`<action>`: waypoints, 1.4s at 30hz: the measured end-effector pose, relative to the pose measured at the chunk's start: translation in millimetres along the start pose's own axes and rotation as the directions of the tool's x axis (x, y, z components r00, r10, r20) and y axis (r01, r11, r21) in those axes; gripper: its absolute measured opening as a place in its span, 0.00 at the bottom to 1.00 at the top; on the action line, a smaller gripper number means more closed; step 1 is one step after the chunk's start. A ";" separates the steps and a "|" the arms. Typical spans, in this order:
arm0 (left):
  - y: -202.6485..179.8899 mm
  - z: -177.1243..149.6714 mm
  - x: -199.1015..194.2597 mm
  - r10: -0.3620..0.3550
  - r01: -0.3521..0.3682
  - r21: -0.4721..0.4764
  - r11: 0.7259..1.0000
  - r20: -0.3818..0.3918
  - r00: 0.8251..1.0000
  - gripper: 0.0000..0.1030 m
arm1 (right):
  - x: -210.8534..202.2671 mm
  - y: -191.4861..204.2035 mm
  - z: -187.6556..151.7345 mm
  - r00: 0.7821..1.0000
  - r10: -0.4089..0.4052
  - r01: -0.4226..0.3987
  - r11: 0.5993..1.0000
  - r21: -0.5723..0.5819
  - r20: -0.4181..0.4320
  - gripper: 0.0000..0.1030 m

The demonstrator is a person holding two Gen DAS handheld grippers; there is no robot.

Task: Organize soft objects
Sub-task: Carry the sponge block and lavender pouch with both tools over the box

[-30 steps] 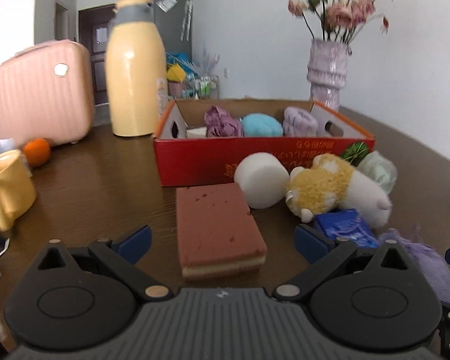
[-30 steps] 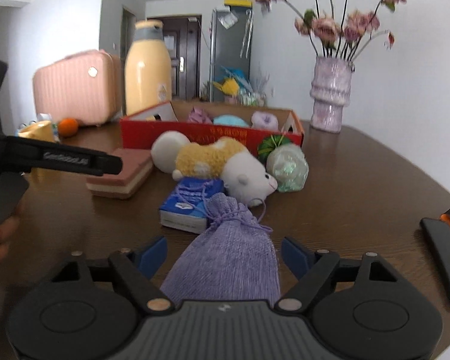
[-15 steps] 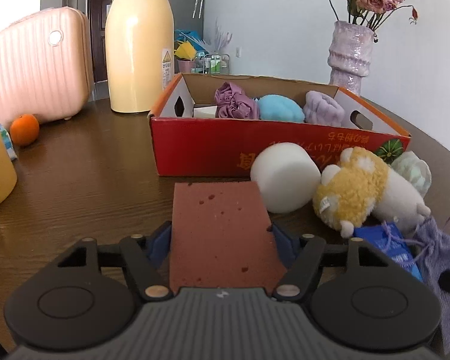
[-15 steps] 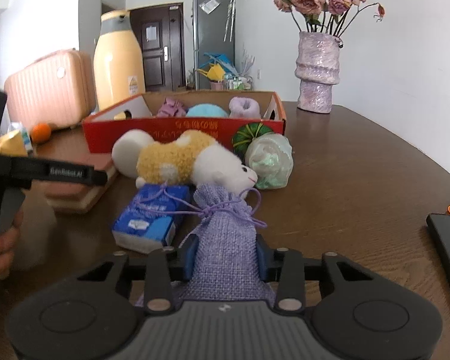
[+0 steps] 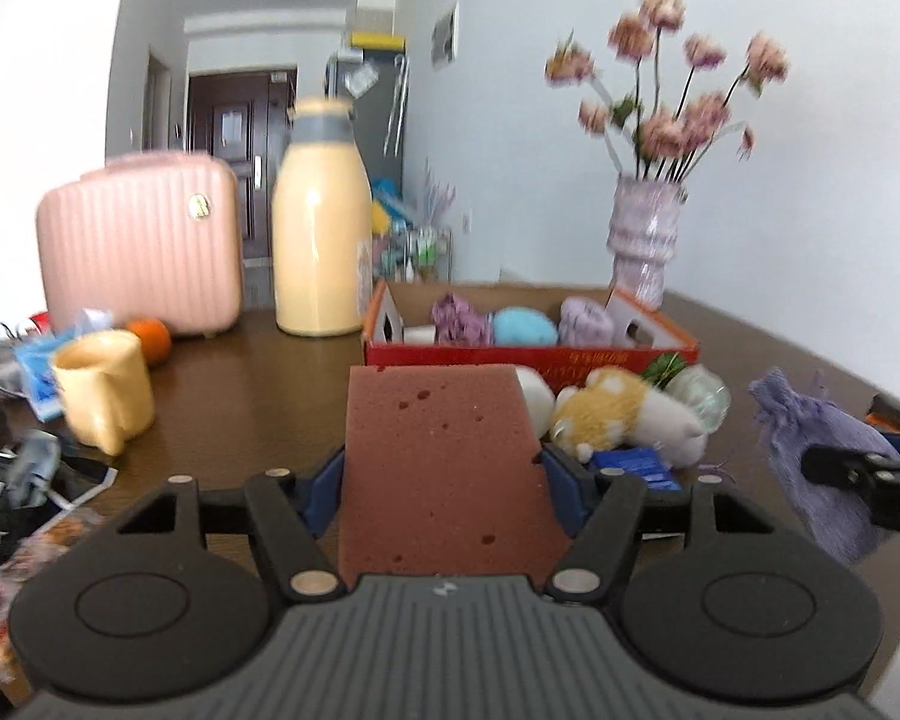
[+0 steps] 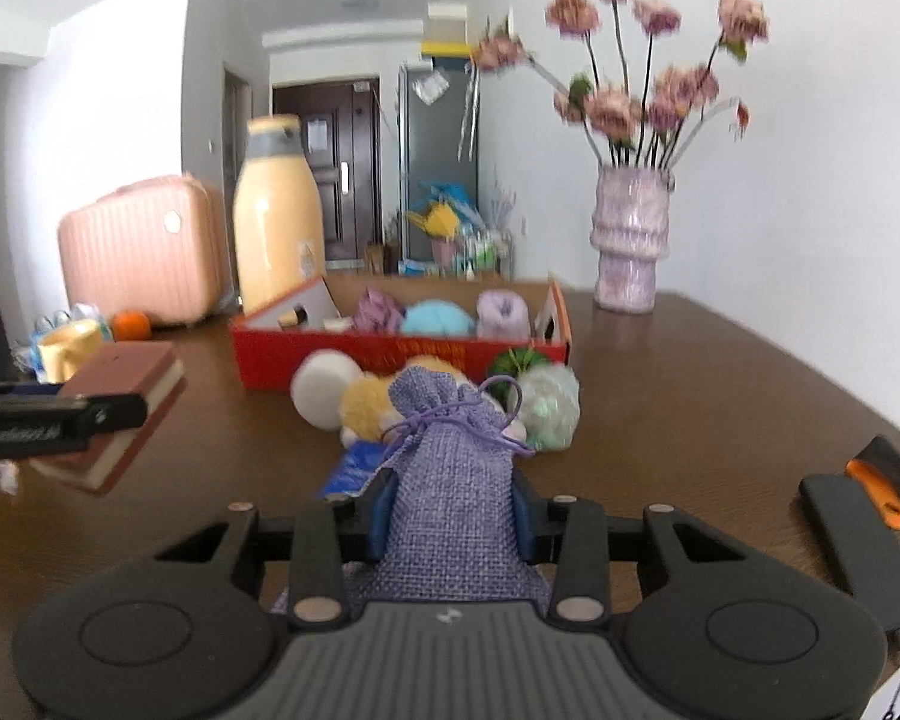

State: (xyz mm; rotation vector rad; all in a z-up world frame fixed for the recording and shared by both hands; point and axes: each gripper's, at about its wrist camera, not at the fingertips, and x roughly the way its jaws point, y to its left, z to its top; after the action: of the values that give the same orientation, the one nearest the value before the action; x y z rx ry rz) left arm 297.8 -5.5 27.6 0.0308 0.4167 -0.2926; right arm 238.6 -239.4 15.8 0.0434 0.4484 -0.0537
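Dark wooden bench [image 6: 690, 396] carries it all, the red cardboard box [image 5: 528, 354] lying straight ahead toward the far edge. A porous brown foam sponge block [image 5: 444, 474] is pinched flatwise by the left gripper [image 5: 444, 483], long axis pointing boxward. A lilac woven drawstring pouch [image 6: 456, 480] is squeezed upright by the right gripper [image 6: 453, 507], clear of the bench. Neither is judged nearer.

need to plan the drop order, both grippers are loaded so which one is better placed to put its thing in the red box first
Left, probably. The left gripper, shut on the sponge, points at the red box straight ahead. The right gripper holds the purple pouch with the plush toy between it and the box.
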 end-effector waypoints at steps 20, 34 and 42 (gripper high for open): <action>-5.5 10.8 -115.6 0.016 -0.023 0.024 0.999 0.254 0.967 0.66 | -107.9 7.1 16.3 0.971 0.018 -0.018 1.000 0.000 0.238 0.36; -2.9 36.2 -75.5 0.029 -0.037 0.025 0.999 0.273 0.961 0.66 | -74.4 0.2 39.3 0.966 0.008 -0.007 1.000 -0.005 0.260 0.36; -2.4 63.2 -36.7 0.036 -0.052 0.047 0.998 0.295 0.955 0.67 | -34.6 -8.8 70.1 0.960 0.006 -0.004 1.000 -0.009 0.281 0.36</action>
State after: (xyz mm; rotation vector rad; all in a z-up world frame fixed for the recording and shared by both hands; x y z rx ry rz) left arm 290.0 -3.4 100.3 0.0484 0.1113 -0.2599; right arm 237.2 -250.4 93.7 0.0280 0.1642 -0.0518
